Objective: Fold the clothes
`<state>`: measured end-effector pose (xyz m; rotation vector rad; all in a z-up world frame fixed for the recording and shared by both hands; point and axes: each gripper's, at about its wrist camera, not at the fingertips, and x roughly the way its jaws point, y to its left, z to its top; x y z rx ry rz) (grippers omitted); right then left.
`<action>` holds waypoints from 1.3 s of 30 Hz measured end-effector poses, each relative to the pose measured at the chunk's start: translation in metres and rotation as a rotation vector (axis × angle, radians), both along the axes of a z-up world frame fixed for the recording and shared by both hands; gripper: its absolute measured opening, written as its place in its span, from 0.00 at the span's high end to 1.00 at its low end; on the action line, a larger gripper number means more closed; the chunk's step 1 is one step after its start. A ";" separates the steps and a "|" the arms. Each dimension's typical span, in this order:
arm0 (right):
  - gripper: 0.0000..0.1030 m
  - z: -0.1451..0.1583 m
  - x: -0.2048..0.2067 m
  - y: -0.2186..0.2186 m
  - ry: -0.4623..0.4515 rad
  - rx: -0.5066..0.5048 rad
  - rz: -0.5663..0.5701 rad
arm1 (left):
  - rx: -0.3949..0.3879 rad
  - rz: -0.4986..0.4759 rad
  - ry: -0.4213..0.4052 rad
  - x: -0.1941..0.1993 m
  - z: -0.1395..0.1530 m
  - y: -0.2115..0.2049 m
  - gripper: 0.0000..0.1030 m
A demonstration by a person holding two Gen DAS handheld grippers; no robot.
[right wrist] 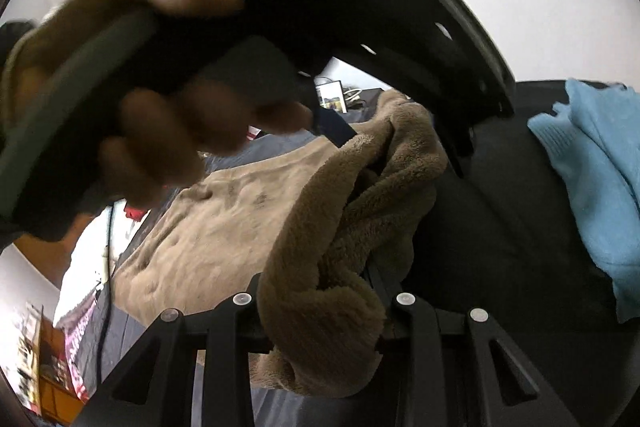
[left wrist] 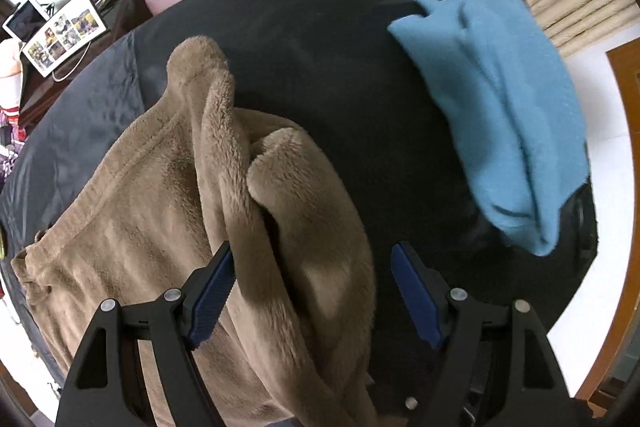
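left gripper (left wrist: pixel 312 291): fingers wide apart over brown fleece garment (left wrist: pixel 168 211), gripping nothing | right gripper (right wrist: pixel 320 311): clamped on bunched fleece | garment: bed's (left wrist: pixel 320 27) left side | blue sweater (left wrist: pixel 504 115): right edge

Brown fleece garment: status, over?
Right hand-held gripper shut on brown fleece garment. Left hand-held gripper open above it. Blue knit garment lies apart.

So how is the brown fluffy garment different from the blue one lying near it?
The brown garment is plush and fuzzy; the blue garment looks like a smoother, thinner knit. The brown one is being handled, a bunch of it clamped in the right gripper; the blue one lies untouched, off to the side. The brown one covers more of the dark bed cover. Both rest on that cover, crumpled and not yet folded.
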<state>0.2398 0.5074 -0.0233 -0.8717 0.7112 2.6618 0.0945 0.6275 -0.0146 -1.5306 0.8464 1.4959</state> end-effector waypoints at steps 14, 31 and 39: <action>0.70 0.001 0.002 -0.002 0.003 -0.038 -0.086 | 0.115 0.062 -0.090 -0.038 0.010 -0.029 0.82; 0.71 0.094 -0.069 -0.140 0.116 0.111 -0.013 | 0.461 0.129 -0.137 -0.135 0.123 -0.193 0.82; 0.71 0.082 -0.119 -0.246 0.063 0.153 0.142 | 0.514 0.252 -0.186 -0.203 0.105 -0.309 0.82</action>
